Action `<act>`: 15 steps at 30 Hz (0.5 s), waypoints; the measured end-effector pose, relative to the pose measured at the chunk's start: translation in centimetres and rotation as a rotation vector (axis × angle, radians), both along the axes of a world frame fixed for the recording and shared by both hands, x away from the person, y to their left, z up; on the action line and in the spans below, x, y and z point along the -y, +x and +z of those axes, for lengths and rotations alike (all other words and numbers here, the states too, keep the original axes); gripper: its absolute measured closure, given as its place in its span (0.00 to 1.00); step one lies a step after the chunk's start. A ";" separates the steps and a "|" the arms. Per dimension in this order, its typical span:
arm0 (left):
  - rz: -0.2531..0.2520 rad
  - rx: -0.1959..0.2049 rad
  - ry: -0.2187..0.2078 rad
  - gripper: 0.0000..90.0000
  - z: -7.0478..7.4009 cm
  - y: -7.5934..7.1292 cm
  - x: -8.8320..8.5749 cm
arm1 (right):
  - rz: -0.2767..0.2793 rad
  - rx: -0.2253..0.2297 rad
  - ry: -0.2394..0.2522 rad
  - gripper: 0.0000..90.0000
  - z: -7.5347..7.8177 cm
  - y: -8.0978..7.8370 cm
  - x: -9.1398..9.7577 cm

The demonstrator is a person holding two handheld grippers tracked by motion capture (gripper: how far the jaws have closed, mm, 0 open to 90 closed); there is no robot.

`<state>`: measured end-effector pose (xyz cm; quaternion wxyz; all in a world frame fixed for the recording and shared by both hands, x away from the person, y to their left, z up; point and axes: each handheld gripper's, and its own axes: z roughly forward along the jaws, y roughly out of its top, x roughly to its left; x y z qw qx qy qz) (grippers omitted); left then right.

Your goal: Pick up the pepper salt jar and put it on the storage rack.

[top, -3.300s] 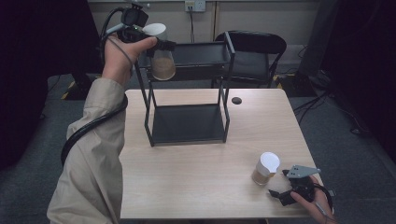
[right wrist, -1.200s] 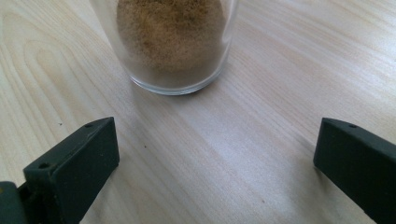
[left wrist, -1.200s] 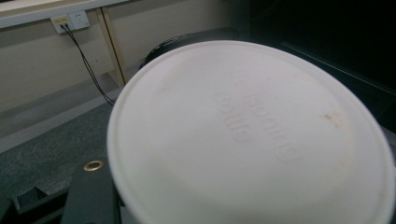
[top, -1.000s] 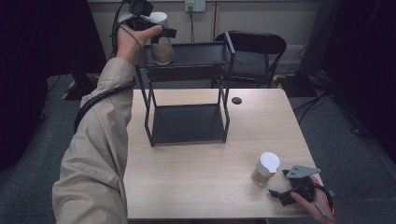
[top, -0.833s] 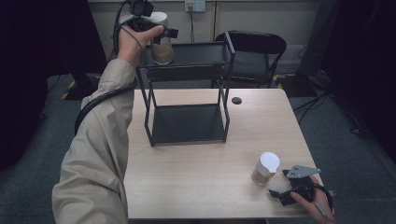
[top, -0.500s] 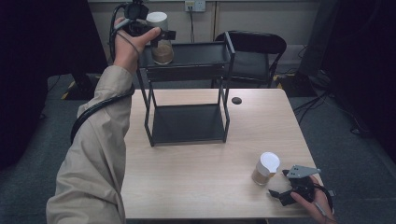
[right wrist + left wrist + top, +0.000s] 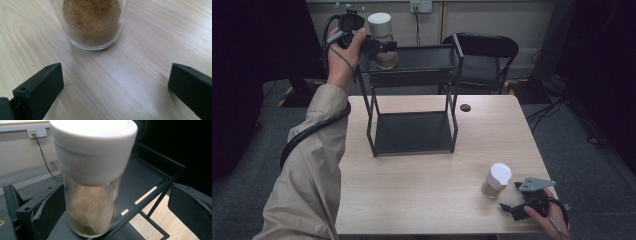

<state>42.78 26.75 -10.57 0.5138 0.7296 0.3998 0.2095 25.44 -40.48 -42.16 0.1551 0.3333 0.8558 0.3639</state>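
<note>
A glass jar with a white lid (image 7: 379,24) and brown powder stands upright at the left end of the black rack's top shelf (image 7: 432,55). My left gripper (image 7: 387,47) is around it; its jaws have just been opening and stand apart from the glass. In the left gripper view the jar (image 7: 92,182) sits between the wide jaws of that gripper (image 7: 112,205), closer to the left one. A second white-lidded jar (image 7: 497,181) stands on the table at the front right. My right gripper (image 7: 511,196) rests open just short of it, the jar's base (image 7: 93,22) ahead of this gripper (image 7: 115,82).
The rack's lower tray (image 7: 412,132) lies on the wooden table (image 7: 412,200). A small black disc (image 7: 465,107) sits right of the rack. A black chair (image 7: 482,47) stands behind the table. A cable runs along the left sleeve.
The left hand set the jar upright on the top shelf and its jaws opened off it; the hand drew slightly left. The right gripper and its jar stayed put.
</note>
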 end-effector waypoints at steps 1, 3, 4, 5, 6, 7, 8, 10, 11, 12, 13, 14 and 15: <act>-0.003 -0.001 -0.001 0.01 -0.1 -0.1 -0.1 | 0.000 0.000 0.000 0.00 0.0 0.0 0.0; -0.006 0.000 -0.009 0.01 -0.4 -0.4 -0.2 | 0.000 0.000 0.000 0.00 0.0 0.0 0.0; -0.010 0.001 -0.010 0.01 -0.5 -0.5 -0.2 | 0.001 0.000 0.000 0.00 0.0 0.0 0.0; -0.011 0.000 -0.012 0.01 -0.6 -0.7 -0.2 | 0.001 -0.001 0.001 0.00 0.0 0.0 0.0; -0.014 0.000 -0.013 0.01 -0.8 -0.8 -0.3 | 0.001 -0.001 0.000 0.00 0.0 0.0 0.0; -0.017 -0.002 -0.013 0.01 -0.9 -0.8 -0.3 | 0.001 -0.001 0.000 0.00 0.0 0.0 0.0; -0.018 -0.001 -0.015 0.01 -1.0 -1.0 -0.3 | 0.001 0.000 0.000 0.00 0.0 -0.1 0.0; -0.027 0.001 -0.011 0.01 -1.2 -1.1 -0.2 | 0.001 -0.001 0.001 0.00 0.0 -0.1 0.0; -0.031 0.002 -0.012 0.01 -1.4 -1.2 -0.2 | 0.001 -0.001 0.000 0.00 0.0 -0.1 0.0; -0.035 0.000 -0.013 0.01 -1.5 -1.2 -0.2 | 0.001 0.000 0.000 0.00 0.0 -0.1 0.0; -0.038 0.001 -0.016 0.01 -1.7 -1.3 -0.2 | 0.000 0.000 0.000 0.00 0.0 -0.1 0.0; -0.039 0.002 -0.018 0.01 -1.9 -1.4 -0.2 | 0.000 0.000 0.000 0.00 0.0 -0.1 0.0; -0.043 0.002 -0.021 0.01 -2.1 -1.4 -0.3 | 0.000 -0.001 0.000 0.00 0.0 -0.1 0.0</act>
